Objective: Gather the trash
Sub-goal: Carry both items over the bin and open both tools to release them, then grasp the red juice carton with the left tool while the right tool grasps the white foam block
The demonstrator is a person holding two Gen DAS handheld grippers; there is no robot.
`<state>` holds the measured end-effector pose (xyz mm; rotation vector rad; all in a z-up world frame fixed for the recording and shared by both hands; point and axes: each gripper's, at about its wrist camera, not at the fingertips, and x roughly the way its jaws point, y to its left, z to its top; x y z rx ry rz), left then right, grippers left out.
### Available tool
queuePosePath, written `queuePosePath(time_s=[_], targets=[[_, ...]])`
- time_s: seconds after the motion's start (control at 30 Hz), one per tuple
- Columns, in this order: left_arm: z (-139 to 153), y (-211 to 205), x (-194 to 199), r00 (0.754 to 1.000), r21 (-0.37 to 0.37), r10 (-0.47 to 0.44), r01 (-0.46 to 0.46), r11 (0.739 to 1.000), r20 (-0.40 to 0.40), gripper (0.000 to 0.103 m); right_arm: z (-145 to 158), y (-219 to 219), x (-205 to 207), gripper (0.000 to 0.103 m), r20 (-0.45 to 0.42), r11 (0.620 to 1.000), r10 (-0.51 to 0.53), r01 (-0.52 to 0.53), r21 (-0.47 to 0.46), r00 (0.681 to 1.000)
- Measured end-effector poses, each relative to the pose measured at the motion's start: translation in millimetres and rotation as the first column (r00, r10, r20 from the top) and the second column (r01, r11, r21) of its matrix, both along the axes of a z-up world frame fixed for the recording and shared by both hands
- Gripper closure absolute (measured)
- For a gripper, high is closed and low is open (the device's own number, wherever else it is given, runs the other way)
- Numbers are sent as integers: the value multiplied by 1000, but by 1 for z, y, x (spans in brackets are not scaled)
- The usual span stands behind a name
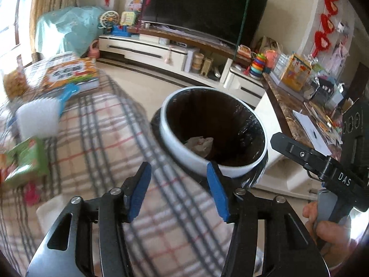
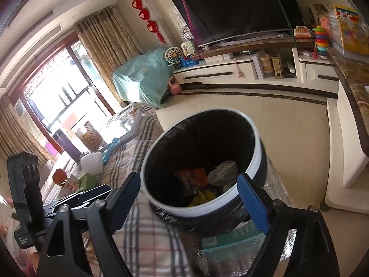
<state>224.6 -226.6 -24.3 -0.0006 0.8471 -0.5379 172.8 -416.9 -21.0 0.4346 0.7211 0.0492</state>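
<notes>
Both grippers up above the plaid cloth (image 1: 99, 138), aimed down and forward toward the bin (image 1: 214, 138). Left gripper (image 1: 178, 189) tilted over the cloth edge, blue pads (image 1: 138, 191) spread apart, jaws open, nothing between them; right pad overlapping the bin's near white rim in view, contact impossible to tell. Right gripper (image 2: 191, 198) also open and empty, pads wide, framing the bin's near rim from above. Seen from the left wrist: right gripper body at far right beside the bin, held by a hand (image 1: 322, 226) with fingers wrapped on the handle. Seen from the right wrist: left gripper's black body at lower left, over the cloth. Bin round, white rim, black liner, standing on the floor against the cloth edge. Trash already inside: crumpled white paper (image 2: 222, 170), orange wrapper (image 2: 192, 176), yellow wrapper (image 2: 205, 196). Left on the cloth: green box (image 1: 25, 164), white brush-like thing (image 1: 38, 120), blue piece (image 1: 69, 94), book (image 1: 69, 73), all blurred. Foil mat (image 2: 274, 198) and a teal box (image 2: 233, 237) under or beside the bin's base. TV (image 1: 203, 9) and white cabinet (image 1: 143, 50) behind.
</notes>
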Motion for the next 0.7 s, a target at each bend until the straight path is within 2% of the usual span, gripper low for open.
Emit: queuePosePath(time_s=[0.1,0.23,0.37,0.7], targets=[[-1,25,-11,999,-9,41,-41,999,1,44,-1,13,-7,13,-1,1000,10,-10,4,1000],[-5,60,-23,995,-24,95,-96,995,-10,44,-5,37,-15,8,-7,1000,29,-29,-6,1000],[-8,92,-35,989,-27,147,-147,989,-6,44,-6,61,-18,7,-18,997,73,-73,-9,997],[-25,175,-51,959,-9,281,-282,960,-28,43,-15,126,-20,7,-36,982,187,-187,-6,982]])
